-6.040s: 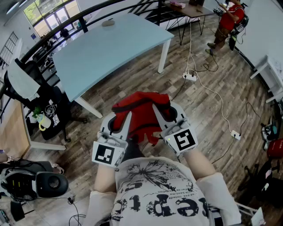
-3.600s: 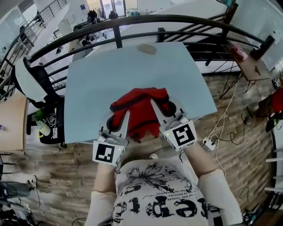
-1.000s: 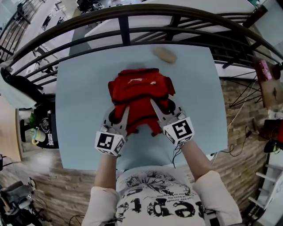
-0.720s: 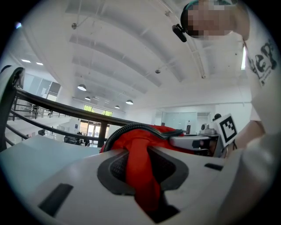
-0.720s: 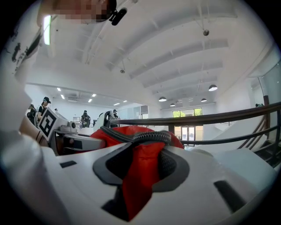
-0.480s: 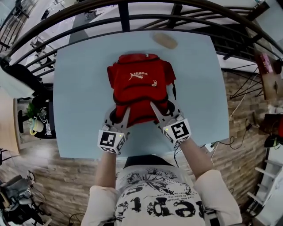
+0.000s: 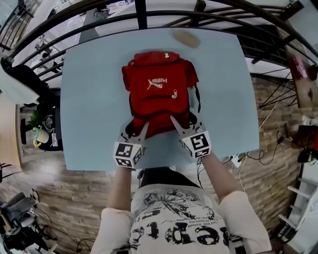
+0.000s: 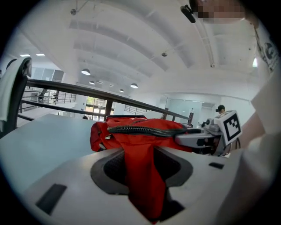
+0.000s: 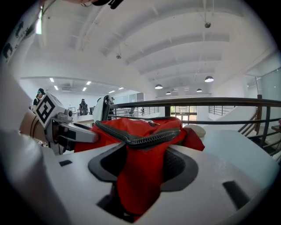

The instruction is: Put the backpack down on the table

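A red backpack (image 7: 159,94) lies flat on the pale blue table (image 7: 89,99), logo side up, its top toward the far edge. My left gripper (image 7: 138,128) and right gripper (image 7: 183,120) sit side by side at its near end. Both sets of jaws are opening, with a fold of red fabric still hanging loosely between them. In the left gripper view the backpack (image 8: 145,132) fills the gap of the left gripper (image 8: 140,154). The right gripper view shows the same: the backpack (image 9: 145,127) runs through the right gripper (image 9: 145,151), black zipper on top.
A beige oval object (image 7: 185,37) lies near the table's far edge. A black railing (image 7: 139,15) runs behind the table. A dark chair (image 7: 20,79) stands at the left. Cables and a power strip (image 7: 238,161) lie on the wood floor at the right.
The backpack has come down from a bunched, held-up pose to lie flat on the table. Both grippers sank and drew back toward the near edge.
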`<state>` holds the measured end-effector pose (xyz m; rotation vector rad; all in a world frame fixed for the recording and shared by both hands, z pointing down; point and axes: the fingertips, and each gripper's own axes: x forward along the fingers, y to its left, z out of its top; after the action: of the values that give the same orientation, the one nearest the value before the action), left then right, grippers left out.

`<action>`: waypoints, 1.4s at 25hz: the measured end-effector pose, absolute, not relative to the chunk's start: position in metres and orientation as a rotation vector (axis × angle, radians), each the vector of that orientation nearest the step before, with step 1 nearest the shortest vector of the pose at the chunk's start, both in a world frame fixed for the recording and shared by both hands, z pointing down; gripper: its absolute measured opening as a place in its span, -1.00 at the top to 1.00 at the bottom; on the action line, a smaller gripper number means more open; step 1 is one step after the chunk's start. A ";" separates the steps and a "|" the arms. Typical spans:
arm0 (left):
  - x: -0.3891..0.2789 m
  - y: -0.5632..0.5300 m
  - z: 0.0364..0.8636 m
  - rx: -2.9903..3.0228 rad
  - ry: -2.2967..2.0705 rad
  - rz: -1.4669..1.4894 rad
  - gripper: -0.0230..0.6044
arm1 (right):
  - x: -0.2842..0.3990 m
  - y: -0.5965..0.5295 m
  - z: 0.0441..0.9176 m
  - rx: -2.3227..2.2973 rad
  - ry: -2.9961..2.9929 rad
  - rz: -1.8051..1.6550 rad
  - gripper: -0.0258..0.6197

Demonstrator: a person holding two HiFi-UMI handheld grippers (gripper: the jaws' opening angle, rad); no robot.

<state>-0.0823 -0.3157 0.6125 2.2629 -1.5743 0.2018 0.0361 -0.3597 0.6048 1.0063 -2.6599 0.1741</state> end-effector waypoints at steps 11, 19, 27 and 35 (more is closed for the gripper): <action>-0.088 -0.269 0.605 2.181 -1.753 0.180 0.20 | 0.073 -0.323 0.599 1.146 -2.615 0.197 0.01; -0.067 -0.215 0.555 2.226 -1.827 0.138 0.21 | 0.083 -0.267 0.544 1.102 -2.698 0.122 0.34; -0.045 -0.173 0.484 2.340 -1.925 0.099 0.67 | 0.086 -0.223 0.496 1.076 -2.749 0.005 0.86; -0.031 -0.145 0.425 2.423 -1.965 0.056 0.83 | 0.089 -0.191 0.443 0.996 -2.858 -0.046 0.94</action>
<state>-0.0308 -0.1450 0.4252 2.4231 -1.9653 0.0558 0.0894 -0.1914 0.4429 0.9962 -2.8576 -0.0458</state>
